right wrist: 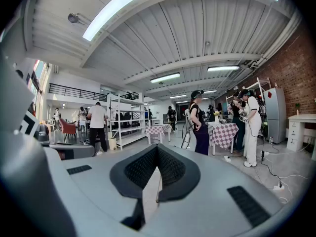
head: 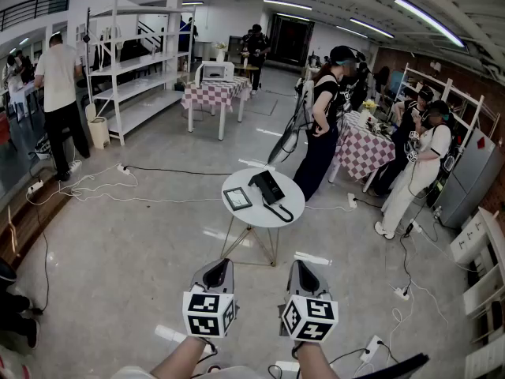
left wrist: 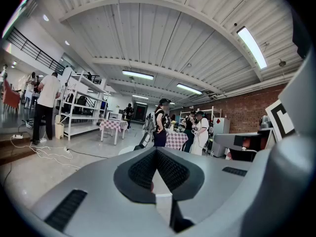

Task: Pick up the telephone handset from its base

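Holding short of the round table (head: 254,214): handset (head: 264,185) lies ahead, long axis diagonal toward the near-right edge. Right gripper (head: 304,265) is nearer. It and the left gripper (head: 222,264) are closed and empty.

A small round white table (head: 243,181) carries a black telephone (head: 267,186) and, just left of it, a dark-edged frame (head: 237,199) lying flat.

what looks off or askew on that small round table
Nothing stands out. The black telephone sits flat on the round table, its cord curling toward the near edge. A small framed panel lies flat beside it. Nothing is spilled or tipped.
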The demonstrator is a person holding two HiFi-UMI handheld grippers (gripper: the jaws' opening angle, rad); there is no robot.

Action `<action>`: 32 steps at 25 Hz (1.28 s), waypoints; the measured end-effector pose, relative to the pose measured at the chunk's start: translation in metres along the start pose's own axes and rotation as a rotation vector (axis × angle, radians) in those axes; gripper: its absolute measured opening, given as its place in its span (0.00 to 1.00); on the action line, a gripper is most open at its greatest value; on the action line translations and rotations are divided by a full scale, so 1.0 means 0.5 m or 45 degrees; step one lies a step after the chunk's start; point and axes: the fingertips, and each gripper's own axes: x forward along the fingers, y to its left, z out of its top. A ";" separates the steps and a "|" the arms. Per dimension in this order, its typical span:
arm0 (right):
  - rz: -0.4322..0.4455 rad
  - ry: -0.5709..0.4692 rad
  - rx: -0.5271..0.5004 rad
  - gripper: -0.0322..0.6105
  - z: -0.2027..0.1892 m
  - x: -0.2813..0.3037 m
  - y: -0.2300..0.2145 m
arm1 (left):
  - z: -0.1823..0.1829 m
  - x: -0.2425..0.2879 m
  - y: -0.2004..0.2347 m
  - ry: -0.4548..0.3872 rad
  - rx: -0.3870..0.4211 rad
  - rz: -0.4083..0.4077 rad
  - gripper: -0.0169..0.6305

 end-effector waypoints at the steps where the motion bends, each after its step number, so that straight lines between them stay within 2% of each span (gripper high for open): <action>1: -0.002 0.001 -0.001 0.09 0.001 0.000 0.004 | 0.000 -0.002 0.003 0.003 0.003 0.000 0.03; 11: -0.003 -0.004 0.018 0.09 -0.014 0.001 0.043 | -0.006 -0.021 0.039 0.004 0.019 -0.017 0.03; 19: -0.049 0.056 0.036 0.09 -0.053 0.011 0.036 | -0.046 -0.017 0.064 0.046 -0.011 -0.011 0.03; 26: -0.077 0.067 0.070 0.09 -0.057 0.058 -0.005 | -0.045 0.030 0.059 0.056 0.013 -0.018 0.03; 32: -0.048 0.036 0.058 0.09 -0.031 0.146 -0.035 | -0.046 0.126 0.053 0.073 0.014 -0.013 0.03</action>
